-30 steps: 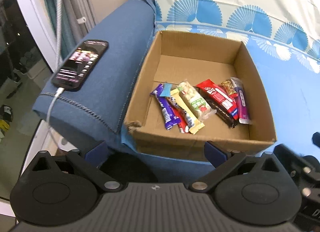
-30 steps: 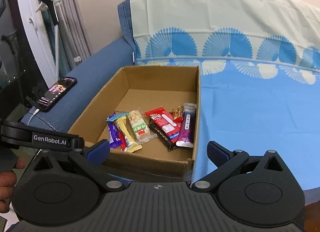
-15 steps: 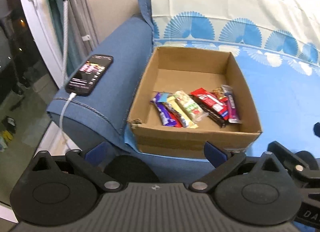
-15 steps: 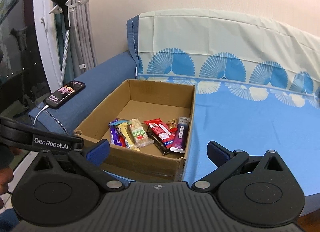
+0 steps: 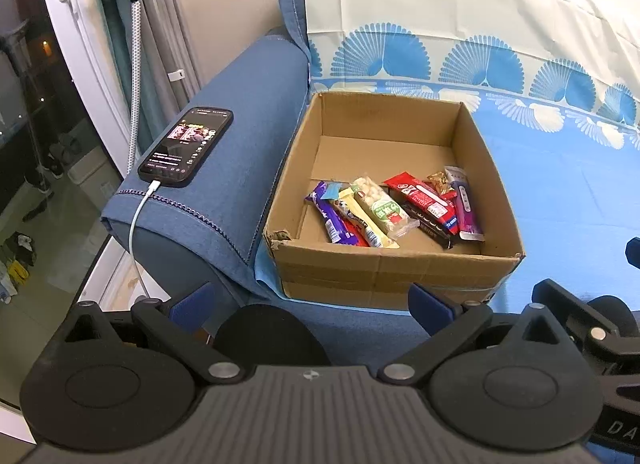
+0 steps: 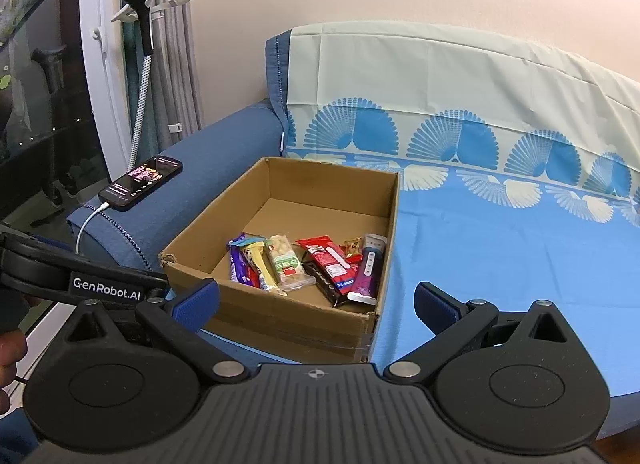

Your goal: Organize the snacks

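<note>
- Both hand-held grippers are spread wide and empty, the left hand-held gripper (image 5: pixel 308 300) and the right hand-held gripper (image 6: pixel 316 298) sitting back from the cardboard box (image 5: pixel 384 268).
- The snacks (image 5: pixel 394 206) lie in a row along the box's near side on the sofa's blue cover.
- Risk: wrappers overlap, so a pinch might lift two bars.
- The phone (image 5: pixel 186 147) sits on the armrest with its cable (image 5: pixel 136 224) dangling, easy to snag.
</note>
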Motion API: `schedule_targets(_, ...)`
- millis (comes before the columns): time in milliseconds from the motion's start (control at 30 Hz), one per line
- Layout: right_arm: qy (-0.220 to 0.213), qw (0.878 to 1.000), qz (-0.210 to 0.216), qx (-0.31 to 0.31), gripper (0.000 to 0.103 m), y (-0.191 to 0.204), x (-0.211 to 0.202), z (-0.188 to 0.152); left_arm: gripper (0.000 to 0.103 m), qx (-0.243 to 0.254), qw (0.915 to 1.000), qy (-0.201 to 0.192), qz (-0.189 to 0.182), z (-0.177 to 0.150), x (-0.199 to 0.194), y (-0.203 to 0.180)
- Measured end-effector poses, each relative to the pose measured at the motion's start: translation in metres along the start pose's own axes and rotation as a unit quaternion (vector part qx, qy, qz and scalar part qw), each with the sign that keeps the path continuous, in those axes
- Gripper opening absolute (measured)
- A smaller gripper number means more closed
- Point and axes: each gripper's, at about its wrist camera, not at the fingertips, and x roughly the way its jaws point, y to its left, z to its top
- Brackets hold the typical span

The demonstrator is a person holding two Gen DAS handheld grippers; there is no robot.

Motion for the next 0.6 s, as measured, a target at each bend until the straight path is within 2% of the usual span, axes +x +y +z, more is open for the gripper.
schedule_targets(600, -0.001, 1.0, -0.001, -0.003, 0.103, 0.0023, -0.0028, 0.0012, 0.103, -0.001, 1.0, 0.006, 0.0, -0.0015, 0.0011, 0.0017)
